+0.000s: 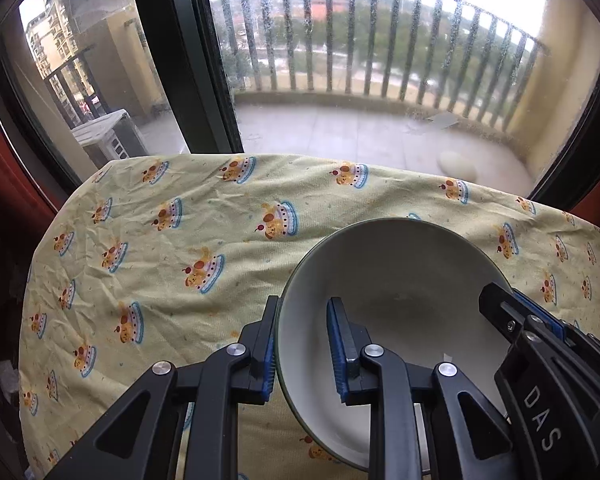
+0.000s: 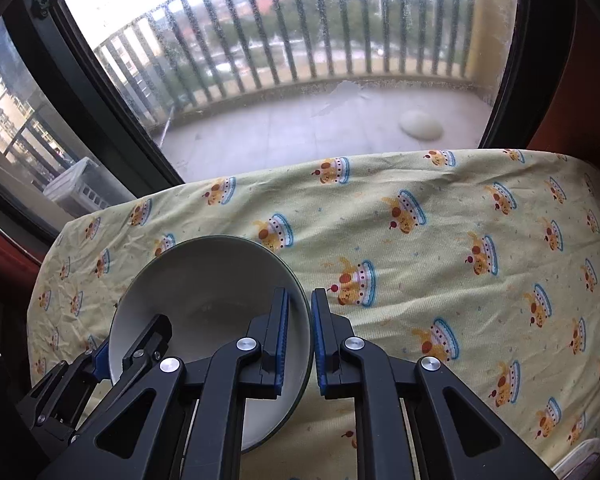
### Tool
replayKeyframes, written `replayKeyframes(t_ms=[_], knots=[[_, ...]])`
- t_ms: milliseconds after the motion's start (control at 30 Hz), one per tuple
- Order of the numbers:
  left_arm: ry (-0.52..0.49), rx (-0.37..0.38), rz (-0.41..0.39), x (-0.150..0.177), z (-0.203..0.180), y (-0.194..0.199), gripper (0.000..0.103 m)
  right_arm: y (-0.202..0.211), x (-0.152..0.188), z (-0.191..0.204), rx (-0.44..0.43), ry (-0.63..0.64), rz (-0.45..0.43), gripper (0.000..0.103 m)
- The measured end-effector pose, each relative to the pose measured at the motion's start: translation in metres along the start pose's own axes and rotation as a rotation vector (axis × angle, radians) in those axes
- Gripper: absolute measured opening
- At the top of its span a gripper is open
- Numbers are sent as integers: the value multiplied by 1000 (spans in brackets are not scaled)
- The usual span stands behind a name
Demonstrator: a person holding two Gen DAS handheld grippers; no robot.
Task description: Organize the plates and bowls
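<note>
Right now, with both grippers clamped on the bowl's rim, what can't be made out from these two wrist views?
- Pale, dark-rimmed ceramic bowl: near rim hidden by the left gripper in the left wrist view and by the right gripper in the right; whether its base touches the yellow cartoon-print tablecloth is unclear.
- Other plates or bowls: none in frame.
- Pale item at the cloth's lower right corner: cut off by the right view's edge.
- Hands: out of frame.

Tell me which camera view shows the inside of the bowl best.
The left wrist view: most of the bowl's pale inside is open there. In the right wrist view the bowl is more hidden behind gripper fingers.
</note>
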State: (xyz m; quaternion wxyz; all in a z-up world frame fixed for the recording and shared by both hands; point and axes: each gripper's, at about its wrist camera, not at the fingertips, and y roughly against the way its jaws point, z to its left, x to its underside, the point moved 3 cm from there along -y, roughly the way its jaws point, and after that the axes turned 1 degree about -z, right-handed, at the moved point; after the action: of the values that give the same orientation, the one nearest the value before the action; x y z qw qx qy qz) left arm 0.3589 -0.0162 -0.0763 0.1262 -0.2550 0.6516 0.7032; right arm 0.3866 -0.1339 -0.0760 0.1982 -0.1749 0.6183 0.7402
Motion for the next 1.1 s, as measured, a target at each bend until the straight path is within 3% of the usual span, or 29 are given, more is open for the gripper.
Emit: replayKeyframes(t_ms=[333,1100], knots=[[-19,46,4,30,12,23,21,32,34,4,55,-5,-2,15],[-5,6,57,100,95,50,21,59,122,73,19,30,57,15]])
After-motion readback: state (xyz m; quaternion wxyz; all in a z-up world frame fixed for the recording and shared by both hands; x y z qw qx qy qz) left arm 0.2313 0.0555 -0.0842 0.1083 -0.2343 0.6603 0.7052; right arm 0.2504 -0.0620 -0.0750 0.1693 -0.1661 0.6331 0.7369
